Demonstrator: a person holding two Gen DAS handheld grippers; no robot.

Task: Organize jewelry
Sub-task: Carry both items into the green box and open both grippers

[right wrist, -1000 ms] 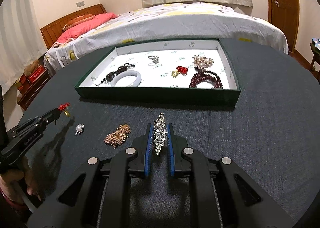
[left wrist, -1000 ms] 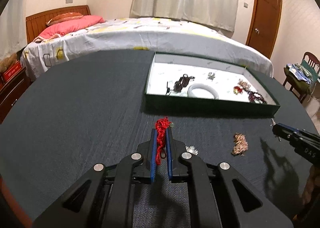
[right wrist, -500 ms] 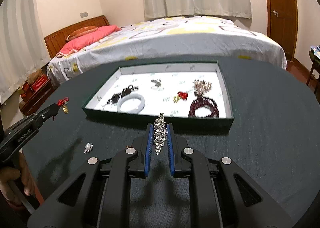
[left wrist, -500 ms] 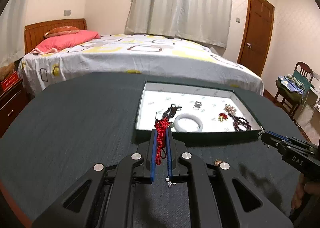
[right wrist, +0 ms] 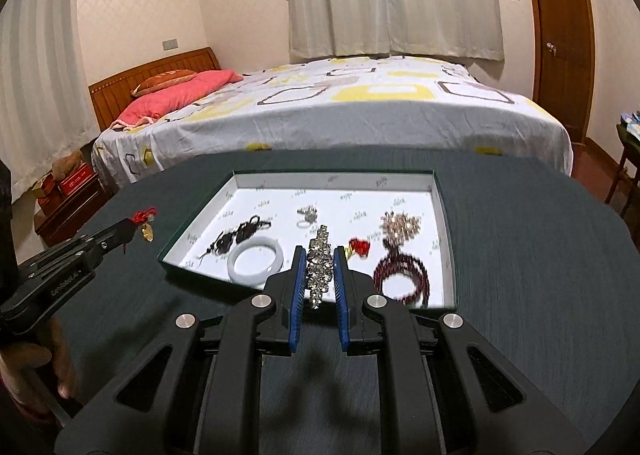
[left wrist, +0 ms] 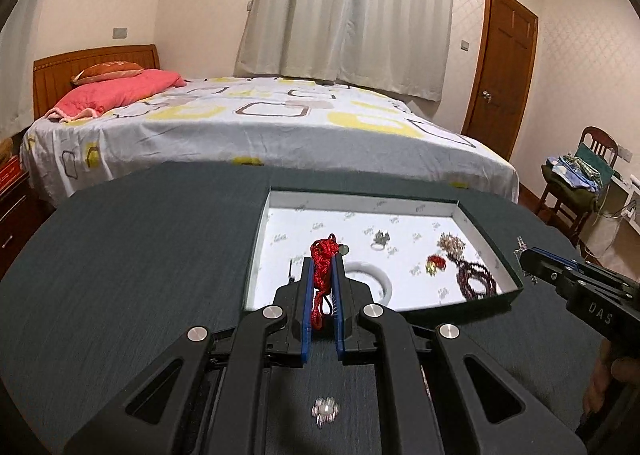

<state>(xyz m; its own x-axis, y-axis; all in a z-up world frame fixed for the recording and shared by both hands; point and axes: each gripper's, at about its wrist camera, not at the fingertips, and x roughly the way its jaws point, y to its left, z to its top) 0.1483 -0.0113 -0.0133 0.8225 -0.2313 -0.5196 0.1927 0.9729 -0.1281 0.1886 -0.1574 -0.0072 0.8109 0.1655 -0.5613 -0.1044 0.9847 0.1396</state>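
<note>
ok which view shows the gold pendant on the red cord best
The right wrist view: the gold pendant hangs clear under the left gripper, side-on. In the left wrist view only the red cord between the pads shows well; the pendant peeks past them.

Red cord charm (left wrist: 322, 261), rhinestone piece (right wrist: 319, 269) held above white-lined tray (right wrist: 336, 179)

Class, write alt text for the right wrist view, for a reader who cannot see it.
The right gripper grips a sparkling silver rhinestone piece above a dark round table, before a shallow green white-lined tray of jewelry. At left, the left gripper holds a red cord charm; a bed stands behind.
</note>
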